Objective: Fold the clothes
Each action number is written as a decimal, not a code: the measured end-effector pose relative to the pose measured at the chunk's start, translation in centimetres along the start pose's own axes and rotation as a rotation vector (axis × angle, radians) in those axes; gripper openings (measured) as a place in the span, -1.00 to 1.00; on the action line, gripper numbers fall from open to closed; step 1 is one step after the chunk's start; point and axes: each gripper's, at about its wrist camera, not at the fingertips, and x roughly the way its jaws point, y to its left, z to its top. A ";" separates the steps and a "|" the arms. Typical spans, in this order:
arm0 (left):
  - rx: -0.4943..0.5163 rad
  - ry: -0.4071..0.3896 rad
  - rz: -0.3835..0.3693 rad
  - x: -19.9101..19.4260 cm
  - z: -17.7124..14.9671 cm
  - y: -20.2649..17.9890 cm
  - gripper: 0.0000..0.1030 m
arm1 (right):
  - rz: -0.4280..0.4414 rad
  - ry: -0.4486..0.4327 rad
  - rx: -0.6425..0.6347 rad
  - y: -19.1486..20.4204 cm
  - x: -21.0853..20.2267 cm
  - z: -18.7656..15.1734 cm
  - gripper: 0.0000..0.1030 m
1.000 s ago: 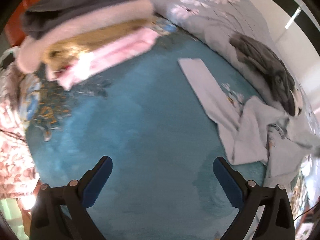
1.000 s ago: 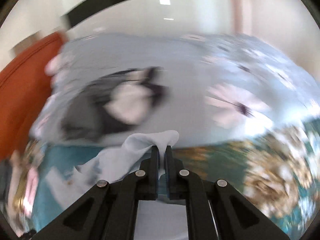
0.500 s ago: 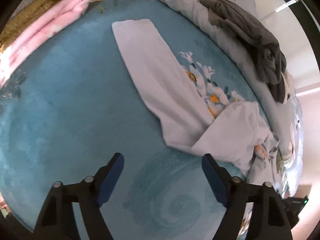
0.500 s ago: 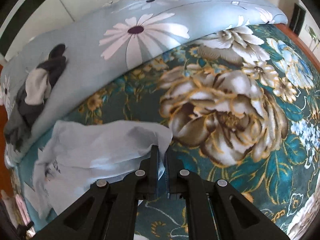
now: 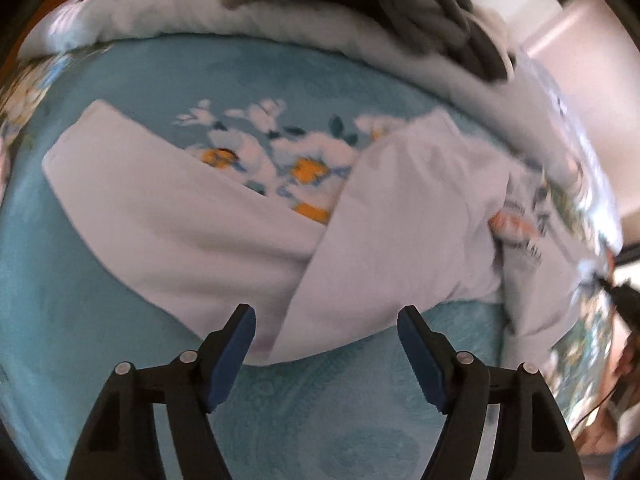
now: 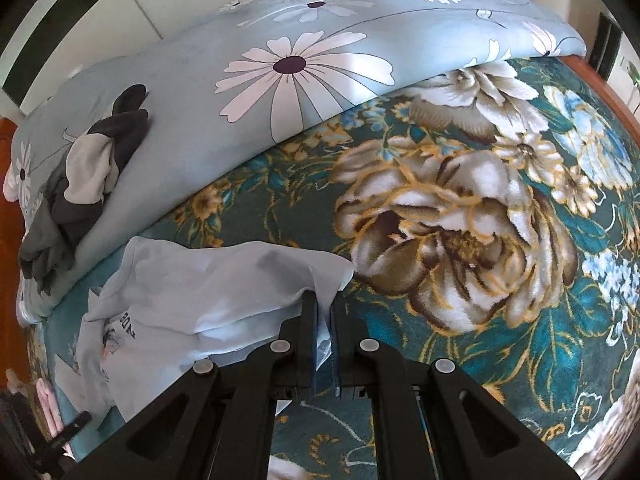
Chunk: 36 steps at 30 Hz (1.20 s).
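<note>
So the pale blue shirt (image 5: pixel 400 240) is spread out on the teal floral blanket (image 5: pixel 320 420), with one long sleeve stretched toward 10 o'clock in the left wrist view and the body folded over it toward 3 o'clock, where some print shows, too blurry to read. The left gripper (image 5: pixel 326 332) sits with its blue-padded jaws spread wide, hovering right at the near hem of the shirt at 6 o'clock, not touching any fabric as far as I can tell. Over on the other side, the right gripper (image 6: pixel 323 308) has its jaws pressed together, pinching a corner of the same shirt (image 6: pixel 208 288), and the cloth bunches up and trails off toward 8 o'clock in that view. Behind the shirt, at around 11 o'clock, there's a light blue daisy-print duvet (image 6: pixel 304 92) lying along the blanket (image 6: pixel 460 220), and a crumpled dark grey and white garment (image 6: pixel 88 168) is sitting on top of it at about 9 o'clock. The same grey garment (image 5: pixel 420 12) shows at 12 o'clock in the left view.
</note>
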 end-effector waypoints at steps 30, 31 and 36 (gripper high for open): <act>0.036 -0.658 0.549 -28.7 0.9 -2.2 -0.91 | 0.637 -0.431 -0.188 12.3 -20.7 9.3 -0.90; 0.024 -0.685 0.566 -30.4 0.1 -1.7 -0.91 | 0.645 -0.426 -0.191 12.2 -20.8 8.8 -0.90; -0.010 -0.743 0.593 -34.9 -5.7 0.4 -0.91 | 0.681 -0.397 -0.202 11.7 -21.2 6.5 -0.90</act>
